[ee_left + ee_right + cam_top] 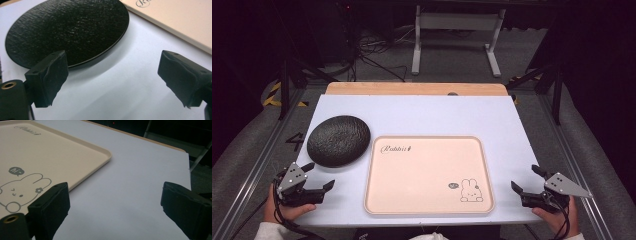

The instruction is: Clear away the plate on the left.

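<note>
With both tongs spread and empty, left tongs [321, 175] near the desk's left edge may push the plate [338, 140] away instead of gripping its low rim.

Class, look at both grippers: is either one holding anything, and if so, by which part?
Nothing is held. The left gripper is open near the black plate, and the right gripper is open beside the tray.

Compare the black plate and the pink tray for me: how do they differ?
The plate is round, black and rough-textured; the tray is rectangular, pale pink and smooth. The tray is larger and carries a rabbit drawing; the plate is plain. The plate lies nearer the left gripper. Both lie flat and empty on the table.
</note>
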The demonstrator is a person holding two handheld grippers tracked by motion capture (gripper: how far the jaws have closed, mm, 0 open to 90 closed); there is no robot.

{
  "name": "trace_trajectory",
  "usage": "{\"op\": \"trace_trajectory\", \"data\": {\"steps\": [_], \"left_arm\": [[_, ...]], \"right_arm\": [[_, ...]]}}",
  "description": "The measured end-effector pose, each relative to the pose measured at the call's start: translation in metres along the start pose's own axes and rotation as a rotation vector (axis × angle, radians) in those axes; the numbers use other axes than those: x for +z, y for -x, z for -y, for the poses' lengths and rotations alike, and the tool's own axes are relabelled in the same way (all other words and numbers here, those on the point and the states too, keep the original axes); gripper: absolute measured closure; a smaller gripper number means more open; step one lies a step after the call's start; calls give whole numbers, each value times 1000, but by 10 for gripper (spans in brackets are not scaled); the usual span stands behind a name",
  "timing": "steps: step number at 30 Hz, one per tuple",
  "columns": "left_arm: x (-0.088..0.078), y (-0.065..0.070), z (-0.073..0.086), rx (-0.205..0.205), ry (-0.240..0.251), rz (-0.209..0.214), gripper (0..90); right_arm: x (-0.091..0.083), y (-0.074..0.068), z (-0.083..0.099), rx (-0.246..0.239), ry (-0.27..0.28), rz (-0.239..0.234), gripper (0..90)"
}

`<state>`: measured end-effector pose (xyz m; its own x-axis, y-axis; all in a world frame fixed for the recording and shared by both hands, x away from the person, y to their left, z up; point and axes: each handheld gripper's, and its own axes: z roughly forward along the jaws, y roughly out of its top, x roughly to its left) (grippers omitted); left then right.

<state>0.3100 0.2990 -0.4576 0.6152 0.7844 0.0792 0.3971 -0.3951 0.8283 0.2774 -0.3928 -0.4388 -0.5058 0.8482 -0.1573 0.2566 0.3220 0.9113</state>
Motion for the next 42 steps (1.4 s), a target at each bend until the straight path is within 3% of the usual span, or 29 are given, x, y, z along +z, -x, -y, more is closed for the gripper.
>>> {"op": "trace_trajectory", "data": {"steps": [2,12,14,16,22,24,25,29,32,34,37,38,40,42], "left_arm": [[1,1,-1,23,-13,3,107],[4,0,-4,58,-30,2,113],[9,0,-8,80,-53,-22,114],[12,1,-12,95,-63,-21,116],[32,9,-29,222,-159,-67,127],[41,12,-34,292,-208,-117,142],[44,13,-36,307,-218,-133,149],[59,22,-43,427,-300,-275,200],[66,26,-46,467,-325,-338,235],[71,29,-47,517,-344,-398,273],[77,36,-46,583,-357,-449,291],[78,39,-46,610,-367,-448,318],[82,44,-45,661,-383,-472,401],[86,48,-45,702,-399,-468,500]], "right_arm": [[-1,0,0,-1,0,1,94],[-1,-5,-4,-11,0,-4,96],[0,-5,-4,-14,1,-4,97],[-1,-4,-3,-7,1,-2,97],[0,-4,-2,-10,-6,-5,101],[1,-4,-2,-11,-8,-3,101],[0,-4,-2,-12,-6,-1,102],[1,-4,-2,-12,-10,-2,103],[0,-4,-2,-13,-11,-1,104],[0,-4,-2,-16,-8,0,104],[1,-4,-2,-15,-11,-2,105],[1,-4,-2,-15,-11,-2,105],[1,-4,-2,-18,-12,-3,107],[2,-5,-2,-21,-16,-4,108]]}}
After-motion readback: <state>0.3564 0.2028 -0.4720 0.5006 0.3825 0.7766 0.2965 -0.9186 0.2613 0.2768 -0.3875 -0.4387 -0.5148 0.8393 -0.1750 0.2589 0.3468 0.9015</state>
